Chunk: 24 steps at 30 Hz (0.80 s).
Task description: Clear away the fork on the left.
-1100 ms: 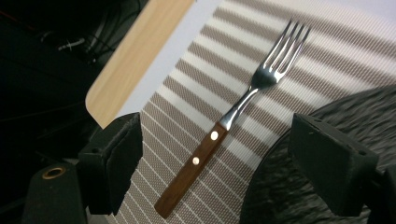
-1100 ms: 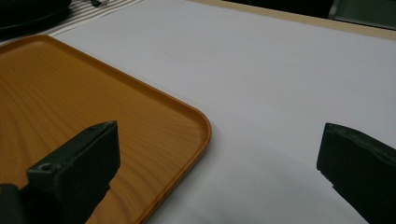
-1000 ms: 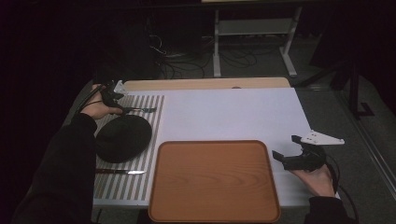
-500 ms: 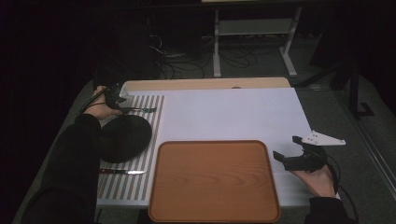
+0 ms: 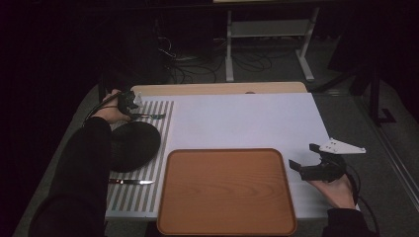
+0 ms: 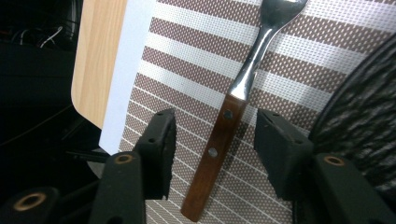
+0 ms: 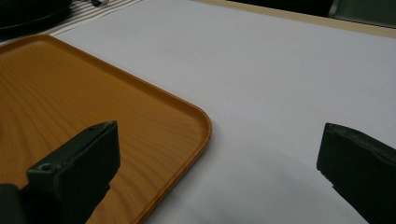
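Observation:
A fork with a wooden handle and metal head lies on the striped placemat. My left gripper is open, one jaw on each side of the handle, with a gap on both sides. From above, the left gripper is at the mat's far left corner, with the fork pointing right from it. My right gripper is open and holds nothing, low over the white sheet just right of the wooden tray. The right gripper view has the open right gripper beside the tray's corner.
A black round plate rests on the placemat just in front of the fork. A knife lies nearer the front edge of the mat. The white sheet covers the table's middle and right. A desk frame and cables stand beyond the table.
My left gripper has shifted slightly right, over the fork's handle. The right gripper has stayed about where it was, still open.

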Tool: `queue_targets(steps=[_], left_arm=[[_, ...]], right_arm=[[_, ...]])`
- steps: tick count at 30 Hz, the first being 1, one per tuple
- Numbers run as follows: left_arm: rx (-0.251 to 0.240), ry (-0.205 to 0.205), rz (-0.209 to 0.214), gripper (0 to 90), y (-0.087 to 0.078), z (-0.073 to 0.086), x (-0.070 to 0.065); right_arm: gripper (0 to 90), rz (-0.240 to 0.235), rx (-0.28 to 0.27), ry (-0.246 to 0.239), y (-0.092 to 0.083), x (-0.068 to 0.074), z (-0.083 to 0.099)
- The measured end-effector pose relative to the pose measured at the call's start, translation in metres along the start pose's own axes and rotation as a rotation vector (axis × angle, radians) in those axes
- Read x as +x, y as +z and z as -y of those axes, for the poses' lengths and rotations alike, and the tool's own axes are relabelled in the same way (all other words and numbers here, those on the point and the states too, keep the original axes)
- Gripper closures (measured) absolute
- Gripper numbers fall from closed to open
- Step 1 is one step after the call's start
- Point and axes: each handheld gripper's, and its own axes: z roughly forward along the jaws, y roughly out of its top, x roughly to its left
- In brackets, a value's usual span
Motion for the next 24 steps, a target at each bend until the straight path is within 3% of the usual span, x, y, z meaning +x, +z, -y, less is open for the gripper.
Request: queue_targets(steps=[6, 10, 15, 21, 24], left_arm=[[0.004, 0.03, 0.049, 56.8, 0.009, -0.001, 0.001], [0.033, 0.053, 0.05, 58.7, 0.014, 0.0, 0.0], [0.037, 0.05, 0.07, 65.1, 0.017, 0.001, 0.001], [0.059, 0.062, 0.073, 65.1, 0.021, -0.001, 0.002], [0.042, 0.058, 0.09, 67.8, 0.022, -0.002, 0.002]], right_arm=[[0.0, -0.002, -0.002, 0.003, 0.0, 0.0, 0.0], [0.0, -0.002, 0.0, 0.003, 0.0, 0.0, 0.0], [0.0, -0.001, 0.004, 0.0, 0.0, 0.0, 0.0], [0.0, 0.001, 0.005, 0.002, -0.001, 0.0, 0.0], [0.0, 0.002, 0.003, 0.003, -0.001, 0.001, 0.0]])
